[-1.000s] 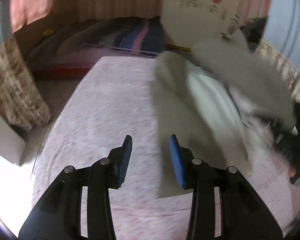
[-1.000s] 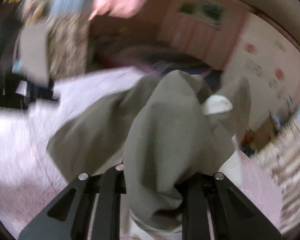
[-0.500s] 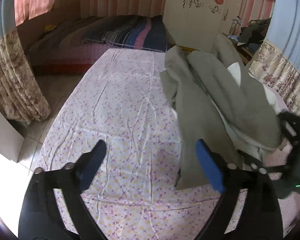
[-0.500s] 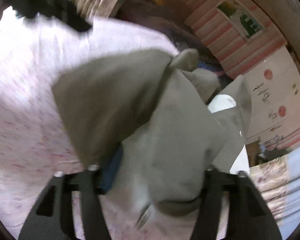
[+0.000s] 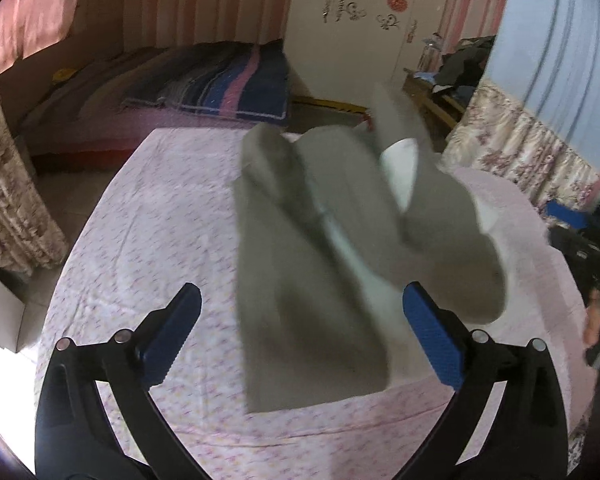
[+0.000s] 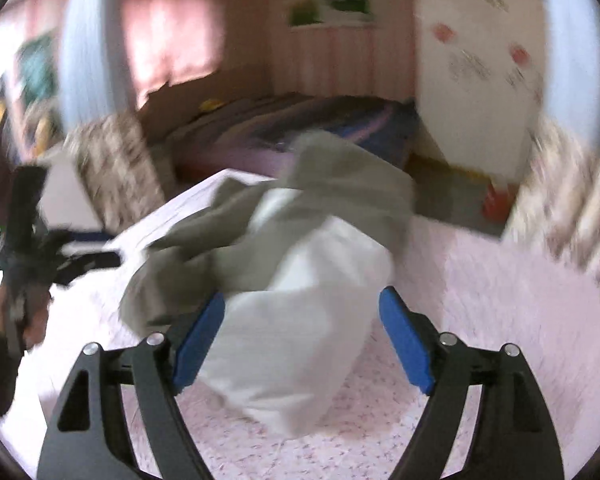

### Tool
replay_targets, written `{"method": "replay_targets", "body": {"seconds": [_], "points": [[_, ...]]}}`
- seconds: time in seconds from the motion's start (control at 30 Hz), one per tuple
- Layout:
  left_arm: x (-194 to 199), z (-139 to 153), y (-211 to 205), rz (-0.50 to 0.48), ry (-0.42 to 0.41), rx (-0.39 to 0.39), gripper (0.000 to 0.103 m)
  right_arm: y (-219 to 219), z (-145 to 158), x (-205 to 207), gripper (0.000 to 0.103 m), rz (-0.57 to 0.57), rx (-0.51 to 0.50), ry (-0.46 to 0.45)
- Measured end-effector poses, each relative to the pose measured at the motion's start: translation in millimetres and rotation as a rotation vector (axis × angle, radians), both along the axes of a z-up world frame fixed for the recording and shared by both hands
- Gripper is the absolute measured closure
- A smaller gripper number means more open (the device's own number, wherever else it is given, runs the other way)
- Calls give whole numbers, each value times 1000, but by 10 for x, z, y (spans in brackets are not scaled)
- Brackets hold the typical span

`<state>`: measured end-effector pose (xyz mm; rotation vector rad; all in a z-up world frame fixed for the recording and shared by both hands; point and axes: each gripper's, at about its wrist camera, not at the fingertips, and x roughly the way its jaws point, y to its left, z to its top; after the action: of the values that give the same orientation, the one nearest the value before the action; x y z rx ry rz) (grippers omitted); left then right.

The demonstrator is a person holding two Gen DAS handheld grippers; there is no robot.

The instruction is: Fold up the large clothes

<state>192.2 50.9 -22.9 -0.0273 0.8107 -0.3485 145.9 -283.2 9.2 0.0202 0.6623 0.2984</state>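
Observation:
A large grey garment with white lining [image 5: 312, 272] lies crumpled on the pink floral bedsheet [image 5: 148, 240]. My left gripper [image 5: 300, 332] is open wide over its near edge, fingers apart from the cloth. In the right wrist view the garment [image 6: 300, 280] lies bunched, white side toward me, between the spread blue pads [image 6: 404, 336] of my right gripper [image 6: 300, 336], which is open and not clamping it. The right wrist view is motion-blurred.
A second bed with a striped blue and pink blanket [image 5: 220, 84] stands beyond the sheet. Floral curtains [image 5: 8, 200] hang at left, and a floral valance [image 5: 520, 152] at right. A white wardrobe [image 5: 360, 20] is at the back. The other gripper [image 5: 596, 256] shows at the right edge.
My right gripper has opened and let go of the grey garment, which has dropped onto the sheet. My left gripper opened wide and now hovers over the garment's near edge.

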Motion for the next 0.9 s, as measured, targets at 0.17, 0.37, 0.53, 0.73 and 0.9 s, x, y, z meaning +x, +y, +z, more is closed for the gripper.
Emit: {"method": "replay_targets", "body": {"seconds": [0.17, 0.37, 0.53, 0.73, 0.9], "points": [[8, 165, -300, -45, -19, -15, 3, -478, -294, 249, 23, -97, 187, 69], [42, 191, -726, -123, -2, -23, 3, -513, -523, 436, 23, -117, 243, 77], [278, -193, -1055, -128, 61, 77, 28, -445, -745, 578, 23, -98, 235, 148], [449, -447, -661, -85, 160, -65, 81, -272, -807, 616, 23, -58, 249, 149], [71, -97, -214, -34, 39, -115, 85, 106, -596, 621, 23, 28, 186, 95]]}}
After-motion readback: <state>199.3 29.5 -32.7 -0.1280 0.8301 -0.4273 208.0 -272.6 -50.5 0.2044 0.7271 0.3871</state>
